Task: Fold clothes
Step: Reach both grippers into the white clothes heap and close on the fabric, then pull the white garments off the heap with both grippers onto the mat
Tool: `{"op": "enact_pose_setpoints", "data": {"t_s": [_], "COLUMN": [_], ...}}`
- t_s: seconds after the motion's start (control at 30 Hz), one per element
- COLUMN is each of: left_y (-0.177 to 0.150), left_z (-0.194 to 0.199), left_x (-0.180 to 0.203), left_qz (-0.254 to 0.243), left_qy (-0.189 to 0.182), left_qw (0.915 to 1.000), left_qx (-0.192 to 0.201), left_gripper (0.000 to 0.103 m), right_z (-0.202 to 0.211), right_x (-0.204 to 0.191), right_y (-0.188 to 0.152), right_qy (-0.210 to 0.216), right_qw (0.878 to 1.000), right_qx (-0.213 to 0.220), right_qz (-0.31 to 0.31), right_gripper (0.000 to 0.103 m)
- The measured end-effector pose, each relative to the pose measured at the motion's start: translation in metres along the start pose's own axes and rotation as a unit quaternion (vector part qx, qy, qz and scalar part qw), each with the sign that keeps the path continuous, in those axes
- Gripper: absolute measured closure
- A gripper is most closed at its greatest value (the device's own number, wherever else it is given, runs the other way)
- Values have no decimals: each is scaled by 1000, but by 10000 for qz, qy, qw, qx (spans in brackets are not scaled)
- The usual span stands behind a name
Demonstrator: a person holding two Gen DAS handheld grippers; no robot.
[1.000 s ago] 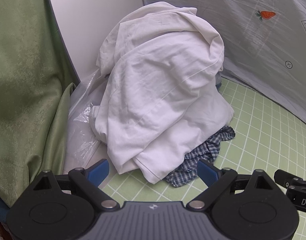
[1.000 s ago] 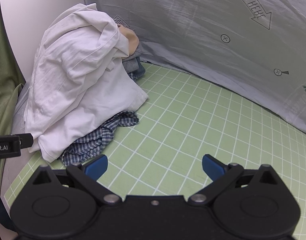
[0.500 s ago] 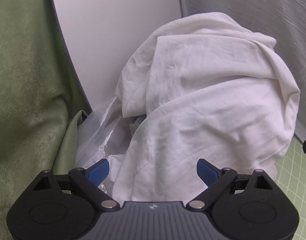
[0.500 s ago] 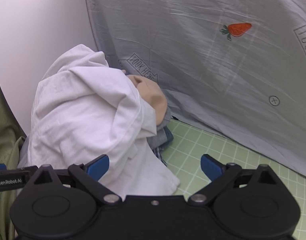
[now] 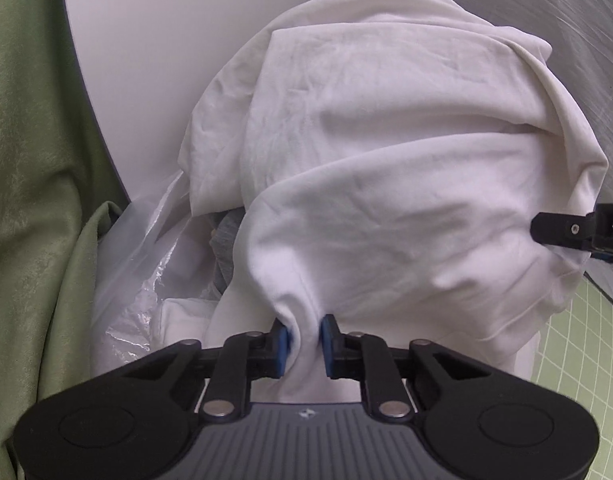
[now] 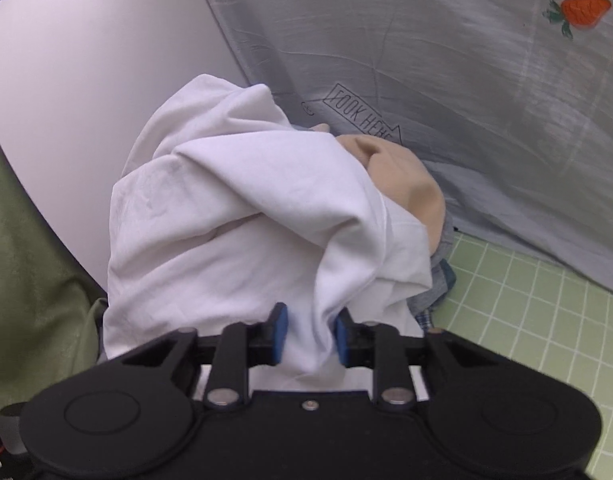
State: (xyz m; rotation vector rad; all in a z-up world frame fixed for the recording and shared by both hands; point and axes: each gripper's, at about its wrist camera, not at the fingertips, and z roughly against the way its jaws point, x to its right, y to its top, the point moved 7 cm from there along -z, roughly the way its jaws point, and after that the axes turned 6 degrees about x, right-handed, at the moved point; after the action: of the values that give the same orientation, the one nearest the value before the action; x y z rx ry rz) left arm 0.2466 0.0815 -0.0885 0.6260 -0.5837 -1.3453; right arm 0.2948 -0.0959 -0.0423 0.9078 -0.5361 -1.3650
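Between both grippers' [image 5: 304,344] pads, seemingly white garment [image 5: 386,184].

1. The left tool [image 5: 304,346] is showing a wide black housing with two round raised discs at its outer ends and a ribbed grey centre panel bearing a small pale emblem.
2. Its black linkage arms are pivoting on silver rivets and ending in blue pads [image 5: 282,344].
3. The right tool [image 6: 310,338] is wearing the same black shell, with a plain black centre and one small screw.
4. Its fingers are carrying blue pads [image 6: 280,336] too.
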Motion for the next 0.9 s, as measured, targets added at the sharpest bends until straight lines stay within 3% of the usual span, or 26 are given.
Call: {"op": "enact_pose_setpoints", "data": {"t_s": [0.1,0.2,0.4,0.47,0.53,0.63,0.7,0.73,0.8,0.9], "left_y": [-3,-11,-63,-85,-102,-112,-108,-104,-93,-78], "left_z": [18,45,109,122,126,122,119,119,118,110], "left_x": [4,14,82,98,102,96,87,81,70,55], "left_qz": [-9,-77,-953,-1029,-797,-429,-231,-127,100,312], "left_qy": [12,-172,-966,-1299,-1559,-1525,-1344,-1255,-1107,-971], "left_qw": [9999,9996,9907,9862,9841,9855,9889,9905,9930,9942], "left_qx": [121,222,137,-4,-288,-608,-585,-545,-394,-337], "left_gripper": [91,92,91,81,75,60,54,45,35,31], "right_z": [26,65,161,175,181,184,192,196,199,192], "right_x": [-1,13,56,83,120,165,175,178,176,169], "right_y": [-4,-16,-64,-88,-120,-170,-189,-197,-201,-196], "right_qy": [-100,-305,-1520,-1924,-2312,-2493,-2573,-2613,-2591,-2506], "right_qw": [9990,9977,9826,9782,9725,9625,9564,9537,9542,9584], "right_qx": [251,522,942,717,290,-439,-581,-618,-574,-559], "right_qz": [359,296,506,303,-57,-978,-1251,-1353,-1378,-1245], "right_gripper": [97,98,98,98,97,93,81,75,50,32]}}
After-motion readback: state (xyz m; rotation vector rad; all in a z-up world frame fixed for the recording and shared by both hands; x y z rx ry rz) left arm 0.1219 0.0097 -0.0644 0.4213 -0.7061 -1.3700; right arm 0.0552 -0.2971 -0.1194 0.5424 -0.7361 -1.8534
